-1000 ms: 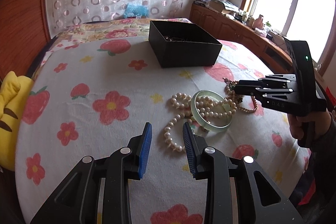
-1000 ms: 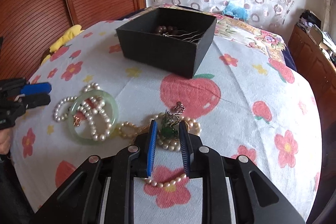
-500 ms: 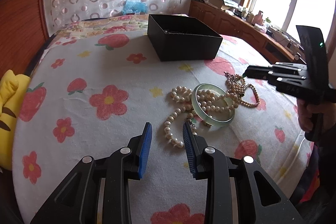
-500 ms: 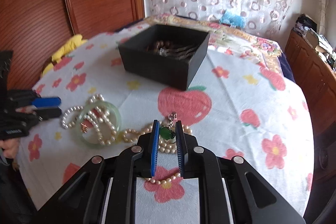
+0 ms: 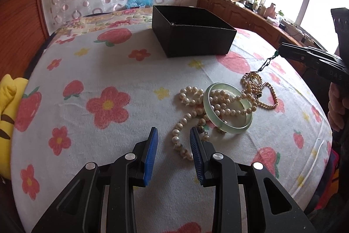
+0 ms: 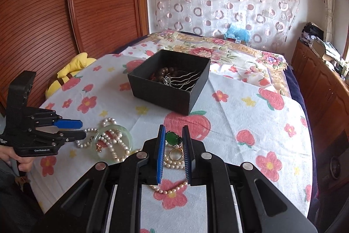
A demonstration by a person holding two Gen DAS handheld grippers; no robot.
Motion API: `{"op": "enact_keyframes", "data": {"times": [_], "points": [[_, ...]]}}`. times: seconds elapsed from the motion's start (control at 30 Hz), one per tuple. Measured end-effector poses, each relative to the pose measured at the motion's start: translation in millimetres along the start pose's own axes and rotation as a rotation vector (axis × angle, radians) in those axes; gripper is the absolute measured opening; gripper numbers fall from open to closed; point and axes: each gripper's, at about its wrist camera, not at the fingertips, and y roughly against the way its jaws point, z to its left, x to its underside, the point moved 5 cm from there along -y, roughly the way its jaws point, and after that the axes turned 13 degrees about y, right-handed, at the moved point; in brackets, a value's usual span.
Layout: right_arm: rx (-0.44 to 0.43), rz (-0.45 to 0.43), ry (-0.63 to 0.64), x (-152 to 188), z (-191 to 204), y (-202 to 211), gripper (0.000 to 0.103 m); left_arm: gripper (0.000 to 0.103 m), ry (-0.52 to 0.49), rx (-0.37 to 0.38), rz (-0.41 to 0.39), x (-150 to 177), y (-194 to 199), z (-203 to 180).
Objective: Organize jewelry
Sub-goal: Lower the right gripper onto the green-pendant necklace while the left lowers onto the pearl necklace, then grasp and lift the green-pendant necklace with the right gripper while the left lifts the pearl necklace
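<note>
My right gripper is shut on a green stone pendant and holds it a little above the flowered bedspread. In the left wrist view its dark chain hangs taut from the right gripper down to a gold piece among the pearls. A jade bangle lies tangled with a pearl necklace. My left gripper hovers open just short of the pearls, holding nothing. The open black box holds a brown bead bracelet and a silver hair comb.
A yellow plush toy lies at the bed's edge by the wooden headboard. Wooden cabinets with clutter run under the window. A blue item rests by the curtain behind the bed. A person's hand grips each gripper handle.
The right gripper closed on the green pendant and rose, drawing its chain up off the pearl heap. The left gripper kept its place and its opening.
</note>
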Motion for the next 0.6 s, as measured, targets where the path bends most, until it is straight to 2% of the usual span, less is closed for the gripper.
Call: {"op": "enact_keyframes", "data": {"times": [0.07,0.13,0.17,0.27,0.37,0.6], "points": [[0.0,0.001,-0.001,0.0,0.1,-0.2,0.017,0.027,-0.01,-0.01,-0.001,-1.6,-1.7,-0.6],[0.002,0.001,-0.003,-0.4,0.1,1.4,0.017,0.017,-0.026,-0.033,-0.007,-2.2,-3.1,-0.7],[0.003,0.001,-0.003,0.0,0.2,1.6,0.017,0.007,-0.03,-0.029,-0.005,-2.3,-3.1,-1.2],[0.006,0.0,-0.008,0.9,-1.5,3.6,0.017,0.007,-0.03,-0.017,-0.019,-2.9,2.6,-2.9],[0.011,-0.001,-0.011,2.6,-3.2,6.1,0.017,0.007,-0.015,0.022,-0.068,-11.1,23.1,-7.6],[0.013,-0.008,-0.013,2.0,-3.8,7.9,0.017,0.007,-0.034,0.06,-0.192,-34.3,75.1,-25.9]]}}
